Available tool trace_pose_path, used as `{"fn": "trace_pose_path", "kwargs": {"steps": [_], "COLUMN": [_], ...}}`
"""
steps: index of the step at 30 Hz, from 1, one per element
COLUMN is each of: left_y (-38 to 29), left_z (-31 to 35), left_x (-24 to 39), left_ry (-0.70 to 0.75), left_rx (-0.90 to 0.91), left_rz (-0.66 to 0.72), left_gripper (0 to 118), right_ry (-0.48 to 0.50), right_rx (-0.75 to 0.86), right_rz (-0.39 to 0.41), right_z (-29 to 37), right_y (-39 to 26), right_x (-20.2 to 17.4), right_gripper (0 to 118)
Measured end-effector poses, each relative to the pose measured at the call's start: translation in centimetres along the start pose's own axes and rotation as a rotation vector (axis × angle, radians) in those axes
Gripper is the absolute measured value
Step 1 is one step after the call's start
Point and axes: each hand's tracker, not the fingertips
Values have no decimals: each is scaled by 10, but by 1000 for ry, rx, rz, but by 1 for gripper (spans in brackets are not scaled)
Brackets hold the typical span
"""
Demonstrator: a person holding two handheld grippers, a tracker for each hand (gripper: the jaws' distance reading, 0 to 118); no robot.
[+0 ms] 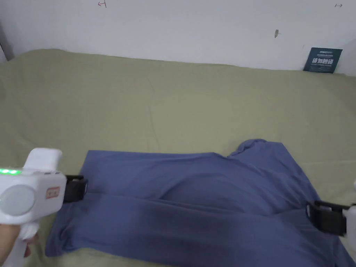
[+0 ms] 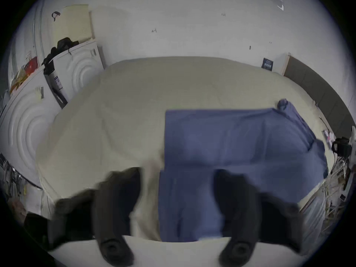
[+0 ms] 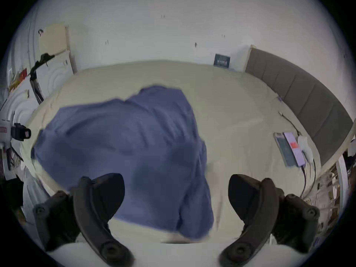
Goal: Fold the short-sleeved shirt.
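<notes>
A blue short-sleeved shirt [image 1: 194,201] lies spread lengthwise on an olive bed sheet [image 1: 167,104], one fold running along its length. A bunched sleeve [image 1: 253,144] sticks up at its far right. My left gripper [image 1: 81,189] hovers at the shirt's left edge; in the left gripper view its jaws stand wide apart over the shirt [image 2: 221,146] edge, gripping nothing. My right gripper [image 1: 313,213] is at the shirt's right side. In the right gripper view it [image 3: 176,196] is open above the shirt [image 3: 125,146].
A dark booklet [image 1: 322,59] leans on the white wall at the bed's far right. A phone and a tablet [image 3: 290,148] lie on the bed near a grey headboard [image 3: 300,97]. White cabinets [image 2: 34,117] stand left of the bed. Bare sheet stretches beyond the shirt.
</notes>
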Motion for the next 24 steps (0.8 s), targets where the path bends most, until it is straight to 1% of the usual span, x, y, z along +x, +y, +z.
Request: {"fn": "trace_pose_path", "kwargs": {"steps": [1,2,3,4,5,6,7,8,9,10,11,12,13,15,17,19,20,21,22,23,24], "left_y": [13,26,39,51,61,69,78,84,88,91,93,92,89,90,86,85,84,84,84,87,87], "left_z": [-13,-30,-48,-66,-84,-101,-108,-123,-137,-151,-160,-170,-176,-177,-184,-184,-181,-177,-172,-167,-165], "left_x": [0,2,4,5,6,6,10,9,6,3,3,1,1,9,7,10,9,8,7,12,15], "left_ry": [-9,-13,-12,-11,3,28,18,21,35,47,44,48,106,192,173,116,108,75,37,37,45], "left_rx": [2,-2,1,-8,-38,-43,-56,-87,-101,-144,-183,-229,-202,-180,-218,-240,-230,-218,-208,-204,-201], "left_rz": [3,9,13,13,-9,-16,-26,-35,-13,-5,-2,-13,-4,-63,-66,-41,-28,-4,13,5,-16], "left_gripper": [22,1,1,1,1,1,1,4,24,56,84,103,103,105,105,104,100,90,76,55,26], "right_ry": [3,8,7,-4,-13,-17,-20,-9,0,-3,-6,-13,-20,-24,-30,-44,-55,-60,-64,-71,-83], "right_rx": [24,18,19,16,-21,-15,-18,-33,-43,-43,-47,-55,-64,-85,-99,-110,-114,-120,-123,-127,-131], "right_rz": [-10,-12,-14,0,26,25,12,-3,-17,-21,-18,-10,14,25,25,28,30,31,30,29,26], "right_z": [-11,-27,-44,-59,-74,-81,-91,-100,-109,-114,-119,-125,-129,-139,-145,-150,-151,-151,-153,-154,-155], "right_y": [11,22,29,37,45,56,61,66,70,73,75,76,76,77,76,74,74,74,73,74,75], "right_x": [-2,-2,-4,-4,-5,-9,-10,-10,-10,-9,-10,-10,-11,-4,2,10,15,19,25,30,35], "right_gripper": [45,9,1,1,1,1,1,1,1,1,1,1,1,1,1,1,1,1,1,1,1]}}
